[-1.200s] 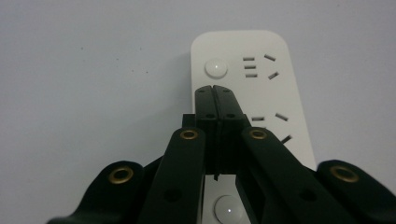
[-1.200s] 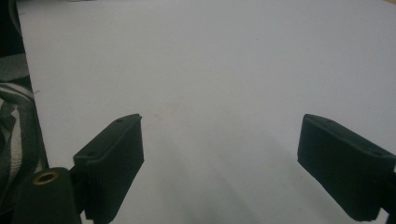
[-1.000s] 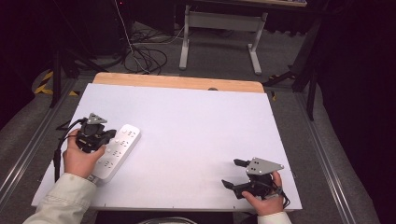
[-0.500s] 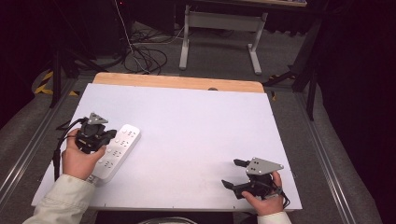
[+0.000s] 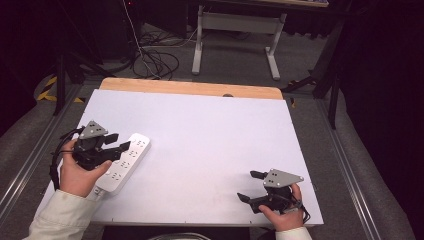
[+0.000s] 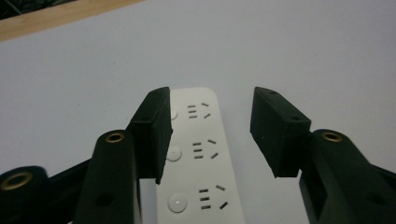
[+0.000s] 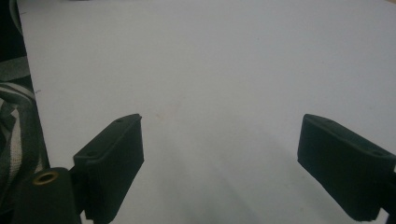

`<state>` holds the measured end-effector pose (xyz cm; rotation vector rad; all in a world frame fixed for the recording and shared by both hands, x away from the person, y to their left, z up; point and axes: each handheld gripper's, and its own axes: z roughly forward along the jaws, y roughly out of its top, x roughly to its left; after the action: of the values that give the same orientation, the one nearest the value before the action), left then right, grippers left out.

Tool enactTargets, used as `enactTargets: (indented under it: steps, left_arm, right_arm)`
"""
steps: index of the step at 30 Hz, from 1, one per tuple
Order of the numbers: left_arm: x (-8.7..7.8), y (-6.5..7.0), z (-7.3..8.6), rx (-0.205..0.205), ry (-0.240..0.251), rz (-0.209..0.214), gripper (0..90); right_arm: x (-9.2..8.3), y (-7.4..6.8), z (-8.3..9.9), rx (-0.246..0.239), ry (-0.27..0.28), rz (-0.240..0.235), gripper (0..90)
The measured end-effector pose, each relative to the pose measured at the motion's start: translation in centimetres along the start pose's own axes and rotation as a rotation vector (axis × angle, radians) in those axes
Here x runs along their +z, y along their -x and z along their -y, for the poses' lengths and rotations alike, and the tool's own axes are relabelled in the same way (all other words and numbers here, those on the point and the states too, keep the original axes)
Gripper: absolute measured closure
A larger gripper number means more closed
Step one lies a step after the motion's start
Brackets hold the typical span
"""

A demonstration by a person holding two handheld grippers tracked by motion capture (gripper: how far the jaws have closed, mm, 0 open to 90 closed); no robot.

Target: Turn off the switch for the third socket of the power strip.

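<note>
Here the left gripper [image 5: 116, 142] hovers, jaws spread, over the white power strip [image 5: 124, 163], which runs lengthwise ahead; the right gripper [image 5: 248, 186], released, sits well apart.

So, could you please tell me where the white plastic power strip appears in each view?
High view: the white plastic power strip lies at the table's left, under the left gripper.
Left gripper view: it runs from bottom centre upward between the open jaws.
Right gripper view: not in it.
Shared landmark: the white tabletop with its wooden far edge.
</note>
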<state>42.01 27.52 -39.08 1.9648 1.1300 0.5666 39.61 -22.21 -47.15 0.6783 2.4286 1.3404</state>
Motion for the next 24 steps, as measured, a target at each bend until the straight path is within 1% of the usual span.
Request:
enactTargets:
  steps: [1, 2, 6, 8, 9, 10, 12, 15, 16, 19, 22, 23, 24]
  left_arm:
    - [-0.3, 0.2, 0.0, 0.008, 0.012, 0.008, 43.0]
    - [-0.5, 0.5, 0.0, 0.009, 0.023, 0.022, 43.0]
    - [-1.3, 1.3, 0.2, 0.028, 0.059, 0.06, 37.2]
    - [-1.5, 1.7, 0.5, 0.058, 0.084, 0.064, 33.3]
    - [-1.5, 1.9, 0.6, 0.084, 0.089, 0.066, 30.7]
    - [-1.6, 2.2, 0.7, 0.089, 0.092, 0.076, 29.3]
    - [-1.7, 2.6, 1.0, 0.1, 0.113, 0.096, 29.0]
    - [-1.7, 3.0, 1.6, 0.103, 0.161, 0.151, 25.8]
    - [-1.7, 3.0, 1.9, 0.101, 0.173, 0.16, 24.6]
    - [-1.6, 3.1, 2.7, 0.08, 0.183, 0.191, 24.2]
    - [-1.3, 3.3, 3.6, 0.085, 0.187, 0.212, 24.0]
    - [-1.3, 3.4, 4.0, 0.077, 0.186, 0.216, 23.8]
    - [-1.1, 3.4, 4.3, 0.091, 0.186, 0.216, 23.5]
  right_arm:
    - [0.0, 0.0, 0.0, 0.0, -0.001, -0.001, 14.9]
    - [0.0, 0.0, 0.0, 0.0, -0.001, -0.001, 14.9]
    - [0.0, 0.0, 0.0, 0.001, 0.002, -0.001, 14.9]
    - [0.0, 0.0, 0.0, 0.0, 0.001, 0.0, 14.9]
    - [0.0, 0.0, 0.0, 0.001, 0.001, -0.001, 14.9]
    - [0.0, 0.0, 0.0, 0.001, 0.001, -0.001, 14.9]
    - [0.0, 0.0, 0.0, 0.001, 0.003, -0.002, 14.9]
    - [0.0, 0.0, 0.0, 0.002, 0.001, -0.002, 14.9]
    - [0.0, 0.0, 0.0, 0.001, 0.001, -0.003, 14.9]
    - [0.0, -0.1, 0.0, 0.001, 0.003, -0.005, 14.9]
    - [0.0, -0.1, 0.0, -0.001, 0.003, -0.005, 14.9]
    - [-0.1, 0.0, 0.0, -0.001, 0.001, -0.005, 14.9]
    - [0.0, -0.1, 0.0, -0.001, 0.003, -0.005, 14.9]
